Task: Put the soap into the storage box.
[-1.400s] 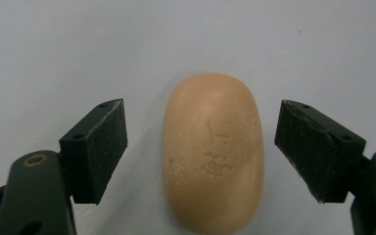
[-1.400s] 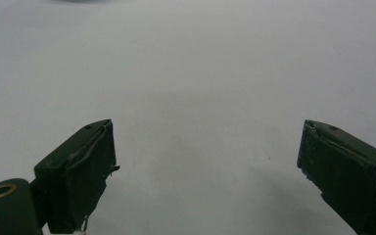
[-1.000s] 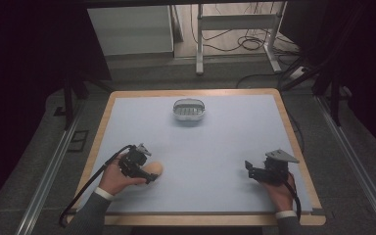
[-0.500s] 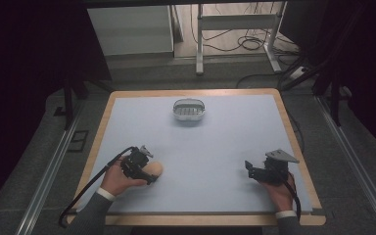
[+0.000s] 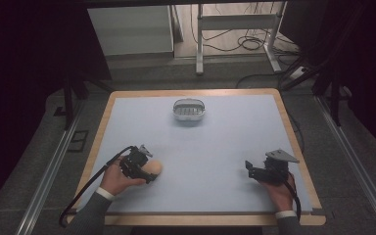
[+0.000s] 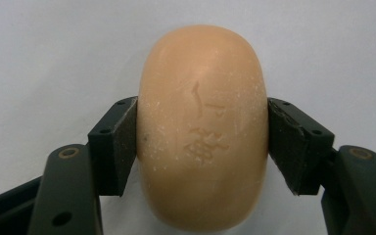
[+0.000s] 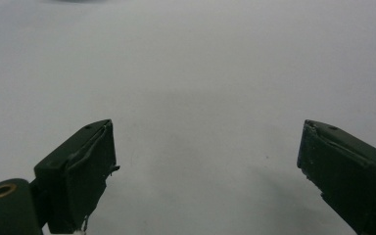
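left tool (image 6: 201, 142) low at near-left, clamping soap bar (image 6: 203, 127) | right tool (image 7: 208, 171) near-right, jaws apart

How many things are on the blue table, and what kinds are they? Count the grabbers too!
Soap bar: 1, peach-coloured, pinched in the left gripper.
Soap dish: 1, pale, at the far side of the table.
Grippers: 2, the left one and the right gripper, which is open with nothing between its jaws.
Total: 4 things.
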Action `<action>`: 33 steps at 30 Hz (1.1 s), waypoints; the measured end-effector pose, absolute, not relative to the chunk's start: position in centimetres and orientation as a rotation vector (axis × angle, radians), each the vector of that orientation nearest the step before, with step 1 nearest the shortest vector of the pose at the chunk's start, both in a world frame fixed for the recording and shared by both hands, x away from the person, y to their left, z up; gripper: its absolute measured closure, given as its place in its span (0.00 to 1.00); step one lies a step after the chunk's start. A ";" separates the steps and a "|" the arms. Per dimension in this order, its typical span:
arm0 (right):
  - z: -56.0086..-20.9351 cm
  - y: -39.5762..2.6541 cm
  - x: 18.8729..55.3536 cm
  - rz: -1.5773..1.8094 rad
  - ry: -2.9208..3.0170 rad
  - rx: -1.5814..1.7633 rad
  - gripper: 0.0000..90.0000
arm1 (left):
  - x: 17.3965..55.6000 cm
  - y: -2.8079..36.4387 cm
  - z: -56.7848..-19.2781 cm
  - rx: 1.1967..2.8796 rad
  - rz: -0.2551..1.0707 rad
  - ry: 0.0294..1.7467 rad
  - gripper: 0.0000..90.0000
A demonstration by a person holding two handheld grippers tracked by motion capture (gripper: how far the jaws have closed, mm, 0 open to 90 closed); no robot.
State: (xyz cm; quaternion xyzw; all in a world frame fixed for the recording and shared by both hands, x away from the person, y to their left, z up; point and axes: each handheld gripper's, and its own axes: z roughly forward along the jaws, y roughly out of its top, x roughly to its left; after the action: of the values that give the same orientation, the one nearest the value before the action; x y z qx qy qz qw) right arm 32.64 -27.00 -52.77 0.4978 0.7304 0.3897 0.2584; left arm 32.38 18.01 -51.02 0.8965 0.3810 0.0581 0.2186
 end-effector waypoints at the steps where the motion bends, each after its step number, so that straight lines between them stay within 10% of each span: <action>1: -52.8 -27.0 32.6 1.056 1.980 1.350 0.08 | 32.4 18.0 -50.9 2.479 0.165 1.052 0.37; 33: -52.8 -27.0 32.6 1.061 1.979 1.353 0.08 | 34.1 18.0 -48.0 2.439 0.209 1.036 0.37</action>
State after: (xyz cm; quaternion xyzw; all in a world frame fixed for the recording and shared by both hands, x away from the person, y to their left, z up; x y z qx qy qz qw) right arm 32.64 -27.04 -52.76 0.4988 0.7295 0.3910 0.2574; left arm 34.11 18.01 -47.97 0.8909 0.3785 0.0762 0.2393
